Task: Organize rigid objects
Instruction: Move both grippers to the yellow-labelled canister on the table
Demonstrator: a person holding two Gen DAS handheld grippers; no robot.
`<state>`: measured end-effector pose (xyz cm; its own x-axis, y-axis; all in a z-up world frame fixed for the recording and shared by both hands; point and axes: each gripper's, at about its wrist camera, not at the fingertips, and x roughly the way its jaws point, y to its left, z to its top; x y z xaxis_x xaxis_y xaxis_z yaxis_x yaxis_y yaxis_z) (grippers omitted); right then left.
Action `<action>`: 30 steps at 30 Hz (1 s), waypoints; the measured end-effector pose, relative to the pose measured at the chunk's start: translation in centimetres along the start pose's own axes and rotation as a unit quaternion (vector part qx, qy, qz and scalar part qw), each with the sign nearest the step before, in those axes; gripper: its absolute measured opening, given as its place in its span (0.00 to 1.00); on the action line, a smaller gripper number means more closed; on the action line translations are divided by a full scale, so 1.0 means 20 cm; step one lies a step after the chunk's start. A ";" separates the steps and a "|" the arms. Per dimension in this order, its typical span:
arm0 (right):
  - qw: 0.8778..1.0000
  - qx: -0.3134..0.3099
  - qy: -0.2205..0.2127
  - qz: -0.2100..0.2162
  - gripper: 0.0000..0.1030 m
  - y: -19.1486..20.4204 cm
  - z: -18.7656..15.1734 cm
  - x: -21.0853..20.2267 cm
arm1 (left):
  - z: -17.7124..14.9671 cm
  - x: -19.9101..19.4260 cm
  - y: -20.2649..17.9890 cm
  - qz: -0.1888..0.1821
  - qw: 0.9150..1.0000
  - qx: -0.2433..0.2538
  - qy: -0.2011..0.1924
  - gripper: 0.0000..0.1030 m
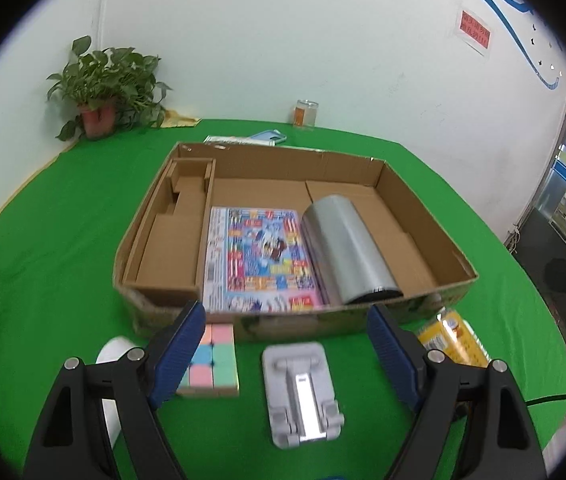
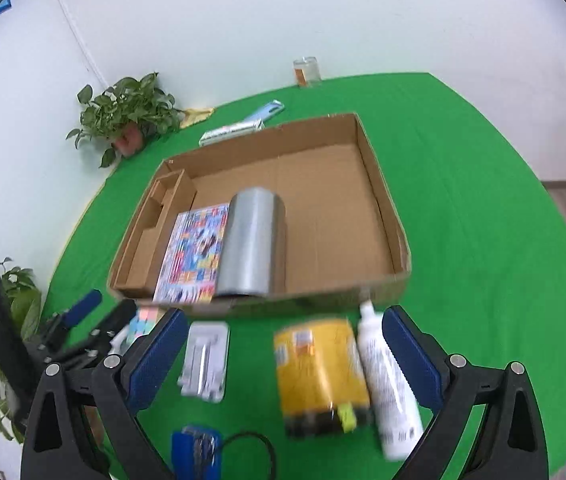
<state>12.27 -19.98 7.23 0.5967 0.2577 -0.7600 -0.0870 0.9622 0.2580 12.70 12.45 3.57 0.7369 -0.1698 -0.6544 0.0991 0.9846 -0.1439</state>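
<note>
Nearest, both handheld grippers hang over a green table with jaws spread wide, gripping nothing. The left gripper [image 1: 287,350] frames a grey phone stand [image 1: 301,392], with a pastel puzzle cube [image 1: 211,360] just beside its left finger. The right gripper [image 2: 285,348] frames a yellow packet [image 2: 319,372] and a white bottle [image 2: 389,384] lying side by side. Beyond them sits an open cardboard box [image 2: 383,208] holding a colourful book [image 1: 259,260] and a silver cylinder [image 1: 347,248] on its side. A potted plant [image 1: 103,88] stands by the wall.
</note>
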 end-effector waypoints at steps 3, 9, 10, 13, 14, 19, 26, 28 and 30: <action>1.000 -0.019 -0.011 0.012 0.96 0.04 -0.07 -0.15 | -0.06 -0.01 0.01 0.000 1.000 -0.016 0.009 0.81; 0.998 -0.058 -0.005 0.002 0.96 0.07 -0.14 -0.27 | -0.12 -0.05 0.01 0.002 0.999 -0.046 0.013 0.81; 0.998 -0.068 -0.003 0.004 0.96 0.08 -0.14 -0.27 | -0.12 -0.05 0.00 -0.001 0.999 -0.051 0.015 0.81; 0.995 -0.102 -0.008 0.008 0.96 0.13 -0.15 -0.29 | -0.14 -0.05 -0.02 -0.004 0.998 -0.051 0.025 0.81; 0.994 -0.105 -0.004 0.007 0.96 0.13 -0.15 -0.29 | -0.14 -0.05 -0.04 -0.004 0.999 -0.045 0.027 0.81; 0.995 -0.104 0.007 0.010 0.96 0.11 -0.15 -0.25 | -0.14 -0.05 -0.09 -0.013 0.999 -0.034 0.030 0.81; 0.996 -0.085 0.013 0.020 0.96 0.02 -0.14 -0.24 | -0.13 -0.01 -0.12 -0.038 0.997 -0.040 0.051 0.81; 0.997 -0.078 0.013 0.019 0.96 -0.01 -0.15 -0.25 | -0.13 0.00 -0.14 -0.046 0.997 -0.038 0.054 0.81; 0.997 -0.074 0.014 0.027 0.96 -0.05 -0.17 -0.25 | -0.14 0.01 -0.16 -0.057 0.996 -0.032 0.064 0.81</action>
<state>6.71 -21.89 8.85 0.5650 0.3091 -0.7650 -0.2367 0.9489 0.2085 10.62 9.18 1.83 0.6318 -0.2885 -0.7194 0.1308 0.9545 -0.2678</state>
